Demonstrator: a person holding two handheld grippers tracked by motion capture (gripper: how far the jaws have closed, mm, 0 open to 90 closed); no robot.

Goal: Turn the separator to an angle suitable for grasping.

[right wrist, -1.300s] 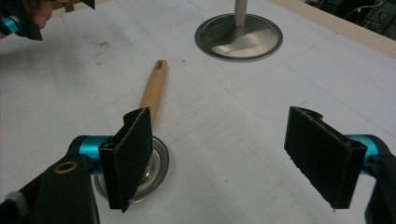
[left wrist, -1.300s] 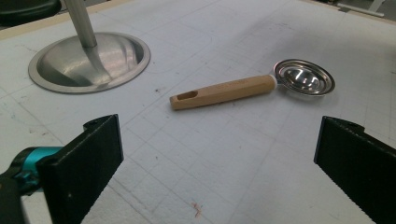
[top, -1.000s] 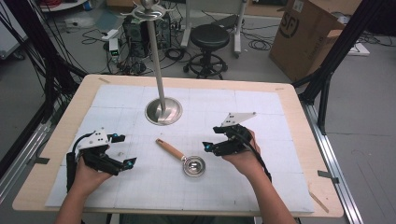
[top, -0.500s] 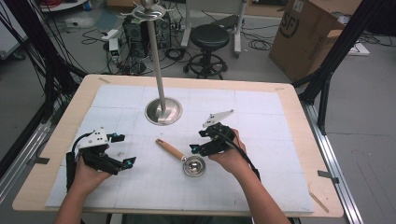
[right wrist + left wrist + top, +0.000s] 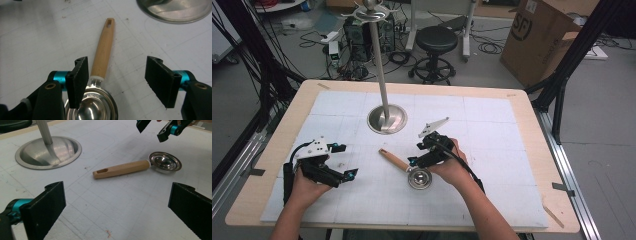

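Observation:
A scoop [image 5: 395,161] with a wooden handle and a small metal bowl [image 5: 419,179] lies flat on the white mat. My right gripper [image 5: 414,161] hovers over the joint between handle and bowl. In the right gripper view its jaws [image 5: 120,80] stand apart on either side of the scoop's neck [image 5: 103,50]. They have just been closing, and neither pad presses on the scoop. My left gripper [image 5: 344,160] rests at the left of the mat, open wide and holding nothing. In the left gripper view the scoop [image 5: 122,169] lies beyond my left gripper [image 5: 120,210].
A metal stand with a round base [image 5: 386,119] and a tall pole rises at the back middle of the mat, just beyond the scoop. The wooden table's edge [image 5: 532,130] frames the mat. Boxes, a stool and cables lie on the floor behind.
My right gripper has moved left and slightly down over the scoop, and its jaws have narrowed. The left gripper and the scoop have stayed where they were.

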